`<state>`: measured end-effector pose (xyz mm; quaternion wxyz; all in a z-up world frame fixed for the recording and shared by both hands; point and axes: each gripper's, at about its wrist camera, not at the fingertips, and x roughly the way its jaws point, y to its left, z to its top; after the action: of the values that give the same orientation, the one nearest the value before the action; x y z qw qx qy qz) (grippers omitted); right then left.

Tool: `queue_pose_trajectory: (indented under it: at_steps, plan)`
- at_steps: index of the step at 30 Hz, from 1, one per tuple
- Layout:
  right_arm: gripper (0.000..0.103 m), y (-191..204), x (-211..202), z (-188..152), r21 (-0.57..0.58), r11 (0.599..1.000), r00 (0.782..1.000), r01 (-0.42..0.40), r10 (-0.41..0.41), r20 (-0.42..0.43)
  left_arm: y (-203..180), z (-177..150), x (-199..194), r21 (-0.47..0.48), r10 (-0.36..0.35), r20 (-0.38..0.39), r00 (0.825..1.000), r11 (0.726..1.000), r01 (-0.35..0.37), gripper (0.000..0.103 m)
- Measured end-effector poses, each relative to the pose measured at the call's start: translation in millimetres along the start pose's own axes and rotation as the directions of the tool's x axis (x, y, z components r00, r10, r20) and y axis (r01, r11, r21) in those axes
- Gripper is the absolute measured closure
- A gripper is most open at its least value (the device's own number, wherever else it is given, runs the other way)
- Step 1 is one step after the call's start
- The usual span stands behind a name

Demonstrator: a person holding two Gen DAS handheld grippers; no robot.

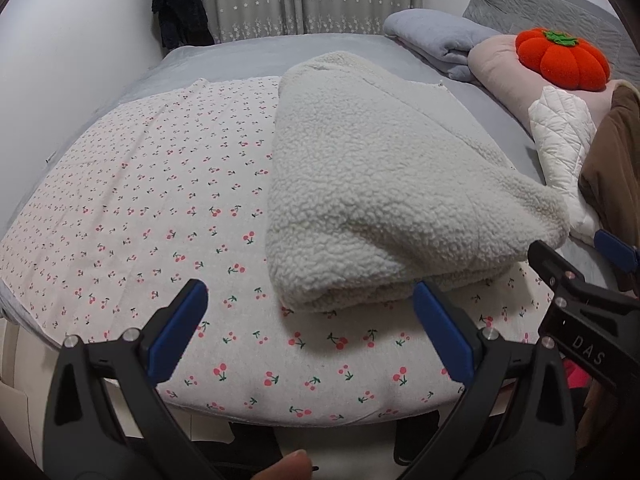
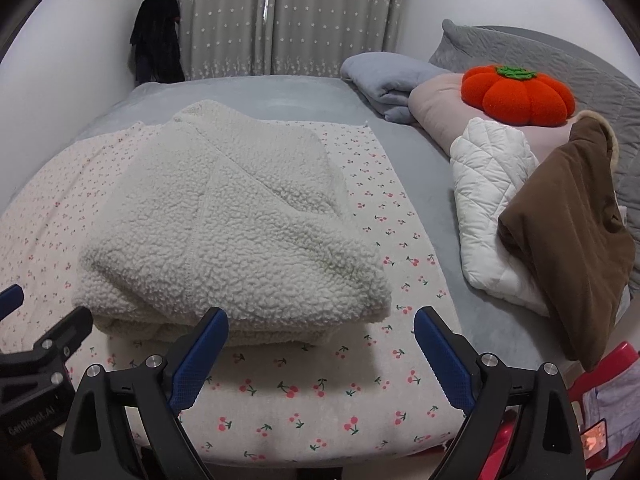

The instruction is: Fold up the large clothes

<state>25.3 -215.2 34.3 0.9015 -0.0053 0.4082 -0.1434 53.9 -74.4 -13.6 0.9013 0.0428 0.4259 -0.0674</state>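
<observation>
Item under inspection: the fleece garment (image 1: 384, 184), cream, thick, folded into a bundle on the cherry-print sheet (image 1: 160, 184).

Position, left view: the bundle fills the centre and right of the frame; its near rolled edge sits just above my right-hand pad.

Position, right view: fleece garment (image 2: 232, 232) fills the centre and left of the frame, its near edge just above my left-hand pad.

Long axis: I judge it runs from the bottom of both frames toward the curtains at the top, narrowing as it goes.

Left gripper (image 1: 308, 332): spread wide, empty, over bare sheet below the bundle's lower left corner.

Right gripper (image 2: 320, 352): spread wide, empty, below the bundle's lower right corner.

Nearer claw: neither clearly; each fronts one end of the near edge. Whether a pad touches the fleece I cannot tell.

Governing relation: the bundle lies ahead and between my two claws, so I judge a straight reach forward puts one on each near corner.

Other stock: white quilted garment (image 2: 492, 200) and brown garment (image 2: 572, 240) at frame right, apart from the bundle.

Task state: this piece looks folded, or nearly so.
</observation>
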Motion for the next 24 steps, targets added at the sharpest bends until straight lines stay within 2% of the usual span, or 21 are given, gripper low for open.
queue_pose_trajectory:
  at_steps: [24]
  plan:
    - [0.007, 3.7, 1.4, -1.3, -0.005, 1.000, 1.000, 0.000, 0.000, -0.006, 0.4, -4.0, 1.4, 0.006, 0.011, -0.001, 1.000, 1.000, -0.011, 0.001]
